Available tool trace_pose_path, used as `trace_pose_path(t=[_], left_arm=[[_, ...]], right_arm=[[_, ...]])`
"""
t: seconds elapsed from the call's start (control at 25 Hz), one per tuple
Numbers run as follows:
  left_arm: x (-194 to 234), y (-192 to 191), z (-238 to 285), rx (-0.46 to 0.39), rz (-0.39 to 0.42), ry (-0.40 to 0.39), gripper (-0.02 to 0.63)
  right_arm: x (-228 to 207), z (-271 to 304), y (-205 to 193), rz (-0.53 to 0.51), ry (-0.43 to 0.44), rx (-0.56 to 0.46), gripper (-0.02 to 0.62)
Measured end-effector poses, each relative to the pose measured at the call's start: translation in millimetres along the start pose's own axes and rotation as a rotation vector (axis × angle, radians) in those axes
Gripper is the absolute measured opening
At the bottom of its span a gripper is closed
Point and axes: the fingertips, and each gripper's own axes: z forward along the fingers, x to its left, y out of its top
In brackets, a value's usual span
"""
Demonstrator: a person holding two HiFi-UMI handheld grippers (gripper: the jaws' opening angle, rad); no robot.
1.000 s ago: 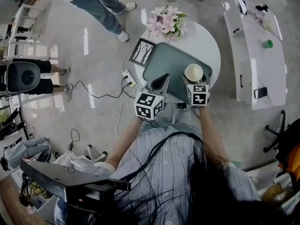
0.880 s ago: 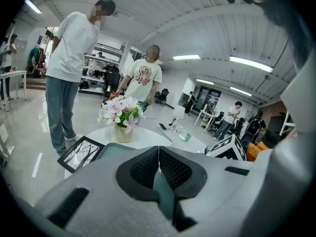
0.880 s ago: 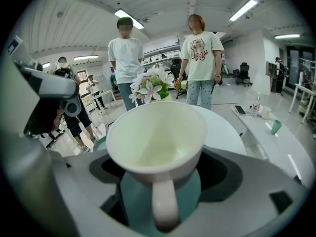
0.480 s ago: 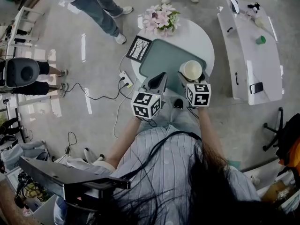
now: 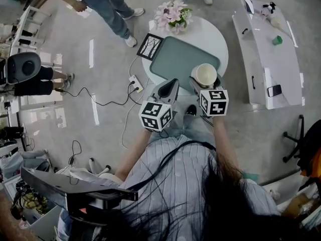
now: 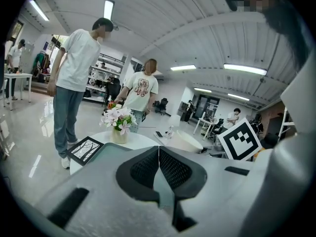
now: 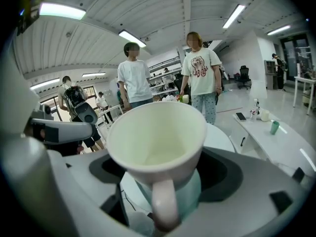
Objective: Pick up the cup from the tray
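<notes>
A cream cup (image 5: 206, 75) with a handle is held in my right gripper (image 5: 205, 81), which is shut on its lower body. It hangs over the near right corner of the grey-green tray (image 5: 180, 56). In the right gripper view the cup (image 7: 158, 137) fills the middle, empty and upright, with its handle facing the camera between the jaws of the right gripper (image 7: 165, 177). My left gripper (image 5: 172, 83) hovers at the tray's near edge, left of the cup. Its jaws meet with nothing between them, as the left gripper view (image 6: 158, 151) shows.
The tray lies on a small round white table (image 5: 213, 31) with a vase of pink flowers (image 5: 173, 14) and a framed picture (image 5: 150, 46). A long white table (image 5: 266, 49) stands to the right. A power strip with cables (image 5: 135, 84) lies on the floor, and people stand beyond the table.
The cup, in the right gripper, has shifted from the tray's right corner toward its near edge. The left gripper has drawn back slightly toward me.
</notes>
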Motion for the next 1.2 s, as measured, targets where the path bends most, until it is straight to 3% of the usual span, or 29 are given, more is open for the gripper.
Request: trace_pose_path(t=[0.52,0.8,0.96,1.2], left_arm=[[12,18,-30,-0.045,0.068,-0.045,0.015],[40,21,-61,-0.074,0.027,-0.051,0.015],[59,21,-73,-0.094,-0.018,-0.017,0.015],[61,24,-76,-0.113,-0.016,0.011,0.015]], right_arm=[[34,-18,1,0.028,-0.032,-0.01,0.41],[71,-21,1,-0.002,-0.056,-0.016,0.41],[86,-19,7,-0.045,-0.044,-0.013,0.41],[86,-23,10,-0.061,-0.024,-0.012,0.41]])
